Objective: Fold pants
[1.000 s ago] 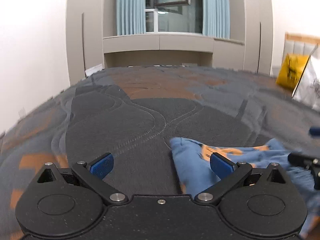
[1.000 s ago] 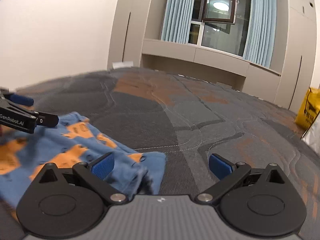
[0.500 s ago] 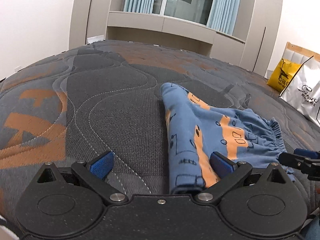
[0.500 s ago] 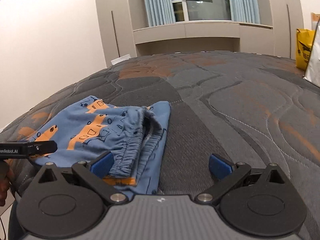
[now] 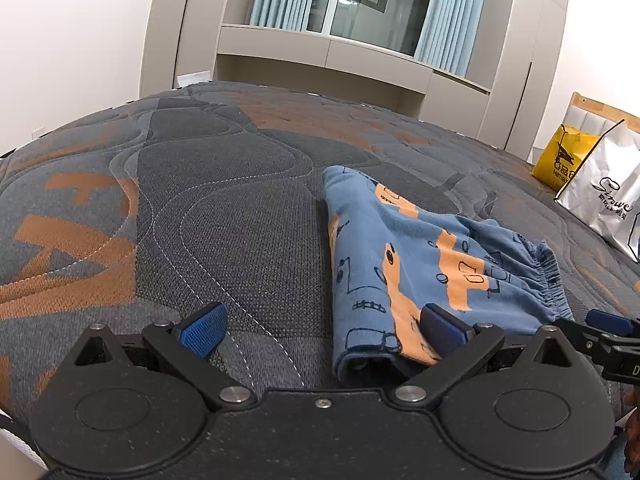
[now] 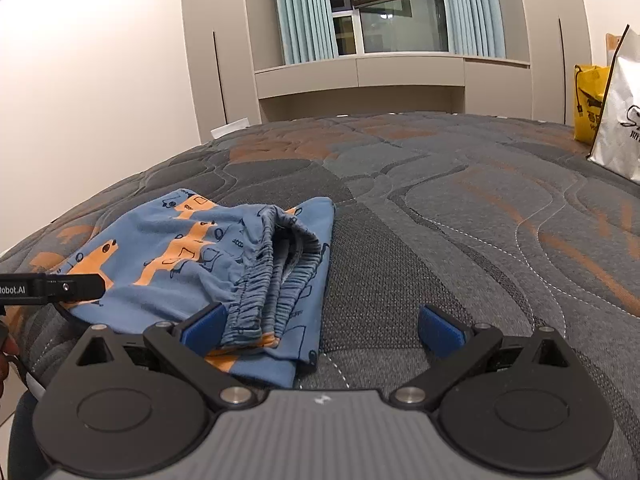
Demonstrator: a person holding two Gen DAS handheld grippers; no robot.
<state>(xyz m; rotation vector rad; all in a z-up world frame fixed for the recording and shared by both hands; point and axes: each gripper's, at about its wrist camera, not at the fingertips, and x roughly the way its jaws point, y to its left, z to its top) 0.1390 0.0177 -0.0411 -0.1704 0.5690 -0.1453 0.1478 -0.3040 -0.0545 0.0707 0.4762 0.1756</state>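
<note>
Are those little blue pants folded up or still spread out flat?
Folded. The pants lie doubled over in a compact bundle on the mattress, the gathered waistband stacked in layers.

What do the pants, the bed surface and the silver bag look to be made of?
Pants: soft matte knit, probably cotton jersey; they drape limply and the elastic waistband is gathered. Bed surface: quilted woven fabric, matte, with stitched wavy seams and a visible weave. Silver bag: glossy, crinkled sheet, perhaps foil-coated plastic or paper; the look leaves it open.
</note>
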